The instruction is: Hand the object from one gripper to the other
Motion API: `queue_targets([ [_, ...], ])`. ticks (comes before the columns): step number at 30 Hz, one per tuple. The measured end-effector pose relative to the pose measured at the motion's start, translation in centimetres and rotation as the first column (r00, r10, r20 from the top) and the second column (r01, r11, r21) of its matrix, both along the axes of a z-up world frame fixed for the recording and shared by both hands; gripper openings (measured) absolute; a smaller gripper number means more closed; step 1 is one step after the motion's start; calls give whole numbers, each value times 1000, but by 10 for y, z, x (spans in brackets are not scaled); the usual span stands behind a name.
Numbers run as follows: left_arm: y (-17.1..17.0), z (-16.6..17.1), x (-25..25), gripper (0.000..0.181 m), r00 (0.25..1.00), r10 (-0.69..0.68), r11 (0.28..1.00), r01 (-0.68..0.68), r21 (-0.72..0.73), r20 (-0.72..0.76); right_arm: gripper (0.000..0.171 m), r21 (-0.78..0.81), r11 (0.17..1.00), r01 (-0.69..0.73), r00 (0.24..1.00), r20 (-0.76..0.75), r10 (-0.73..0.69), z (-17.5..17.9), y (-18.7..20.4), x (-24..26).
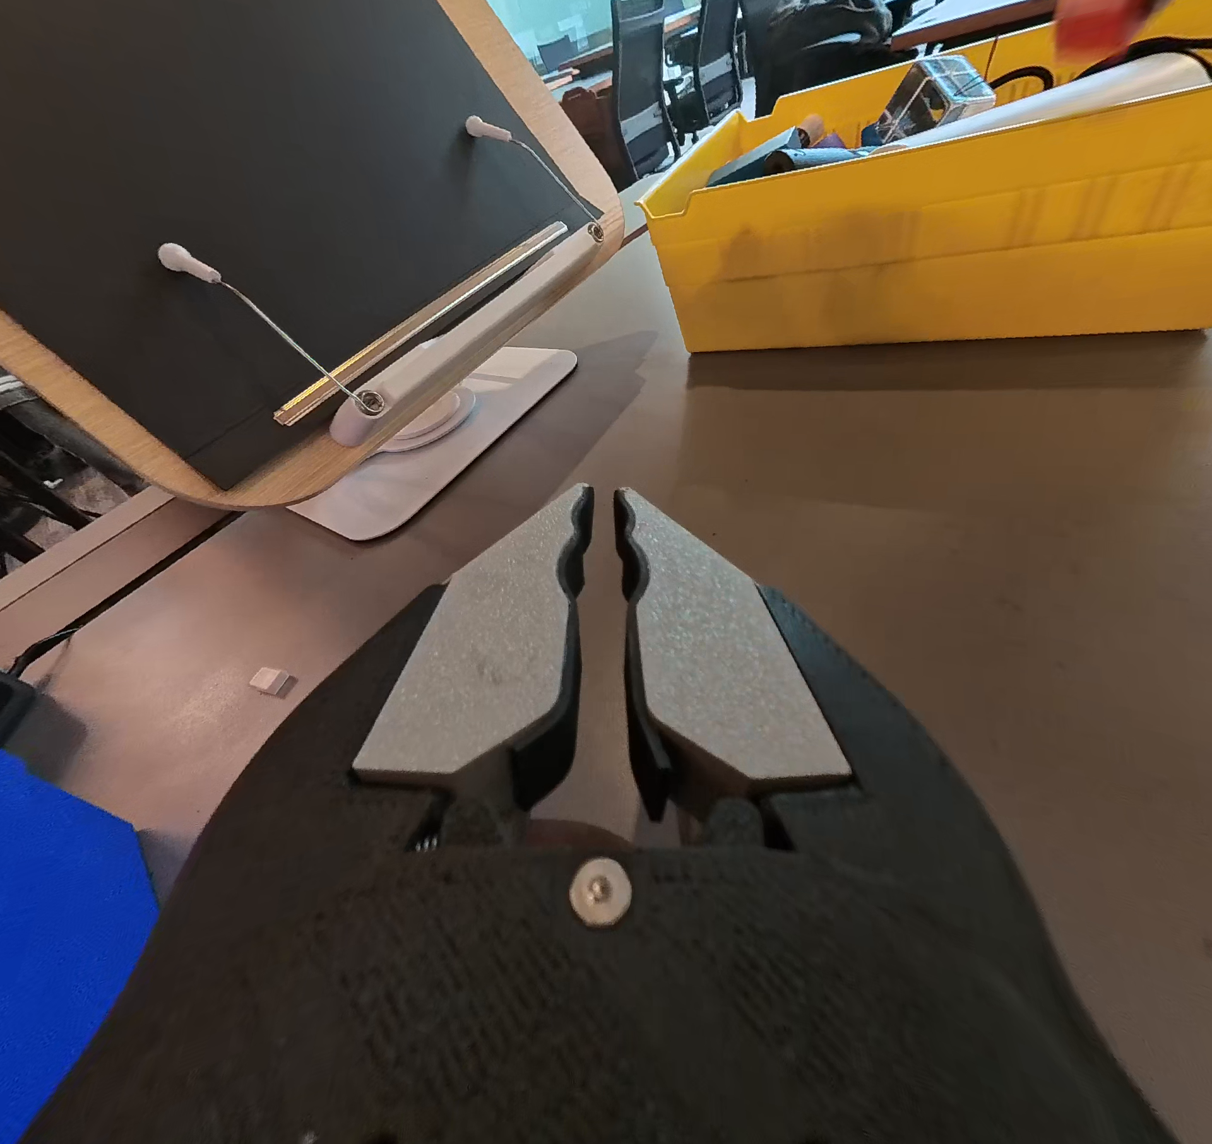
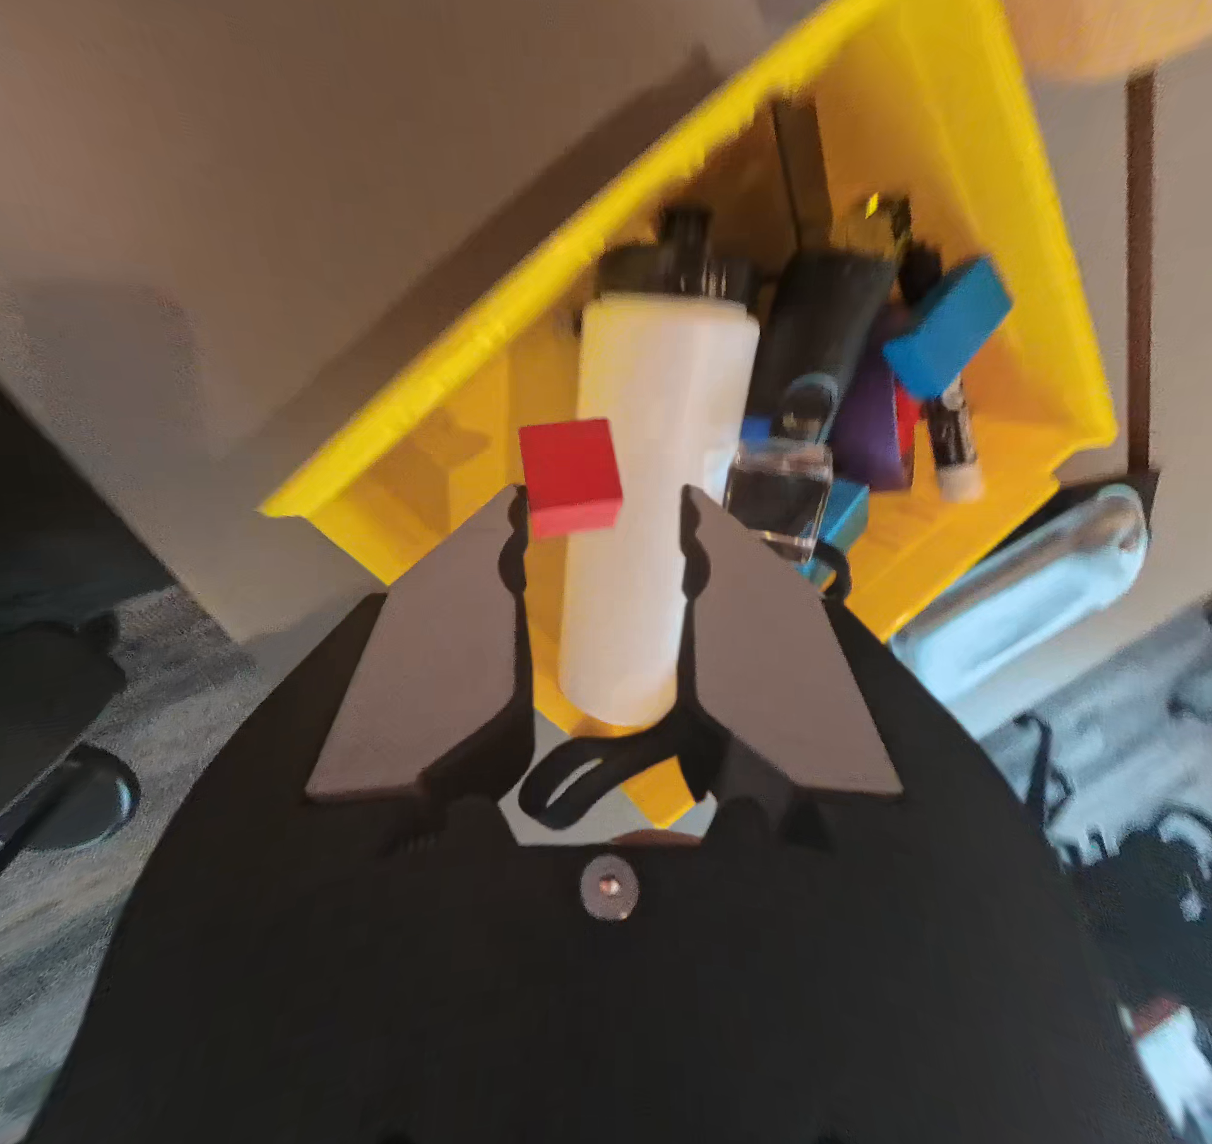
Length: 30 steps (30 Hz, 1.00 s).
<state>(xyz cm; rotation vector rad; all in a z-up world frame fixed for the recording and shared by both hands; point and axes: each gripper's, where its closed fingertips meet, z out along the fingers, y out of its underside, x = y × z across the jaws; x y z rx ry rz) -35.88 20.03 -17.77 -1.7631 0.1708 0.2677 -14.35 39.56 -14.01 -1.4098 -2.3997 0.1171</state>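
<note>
Above the yellow bin (image 2: pixel 656 195), at centre frame in the right wrist view, the red block (image 2: pixel 569 476) sat at the tip of my right gripper (image 2: pixel 601 493)'s left finger. The jaws stood wide apart, gripping nothing. Motion blur prevented me from confirming whether the block touched that finger or was free of it.

Risk noted: with no clamp on it, the block could drop into the bin among the white bottle (image 2: pixel 656 509) and the blue blocks (image 2: pixel 944 332), ending the handover.

In the left wrist view the block showed as a red smear at upper right, well apart from my left gripper (image 1: pixel 603 492). That gripper hovered over the brown table (image 1: pixel 918 588), nearly closed and empty. It would need to open before receiving.
</note>
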Motion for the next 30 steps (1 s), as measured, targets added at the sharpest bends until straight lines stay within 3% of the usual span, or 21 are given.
queue_targets([
  [1, 0, 0, -1, 3, 1000, 3, 1000, -3, 1, 4, 46, 44, 998, 36, 999, 17, -37, -8, 9, 3],
  [4, -2, 0, -2, 4, 1000, 6, 1000, -6, 1, 19, 46, 26, 994, 104, 992, -72, -102, -7, 10, -12],
  [6, -2, 1, 0, 5, 1000, -11, 1000, 11, 6, 25, 44, -27, 990, 139, 966, -219, -141, 17, -5, -37],
  [8, -1, -1, 1, 5, 1000, -17, 1000, 17, -7, 22, 37, -173, 982, 73, 916, -378, -134, 47, -52, -67],
  [12, 0, -4, -1, 7, 1000, -10, 1000, 10, -21, 20, 35, -425, 874, -236, 775, -625, -95, 81, -170, -120],
  [15, -3, -1, -10, 7, 999, 26, 1000, -26, -1, 19, 43, -463, 858, -222, 755, -639, -150, 45, -203, -170],
  [19, -5, 1, -20, 0, 996, 73, 997, -74, 13, 49, 48, -406, 908, -101, 773, -607, -186, -33, -190, -237],
  [22, -5, -1, -24, 7, 995, 88, 996, -88, 2, 46, 44, -383, 922, -62, 748, -629, -211, -70, -169, -262],
  [24, -4, -3, -30, 8, 992, 116, 993, -116, -10, 51, 62, -396, 917, -51, 786, -582, -207, -84, -168, -265],
  [30, -5, -5, -39, 12, 986, 151, 988, -150, -19, 64, 55, -428, 901, -74, 804, -560, -200, -88, -172, -260],
])
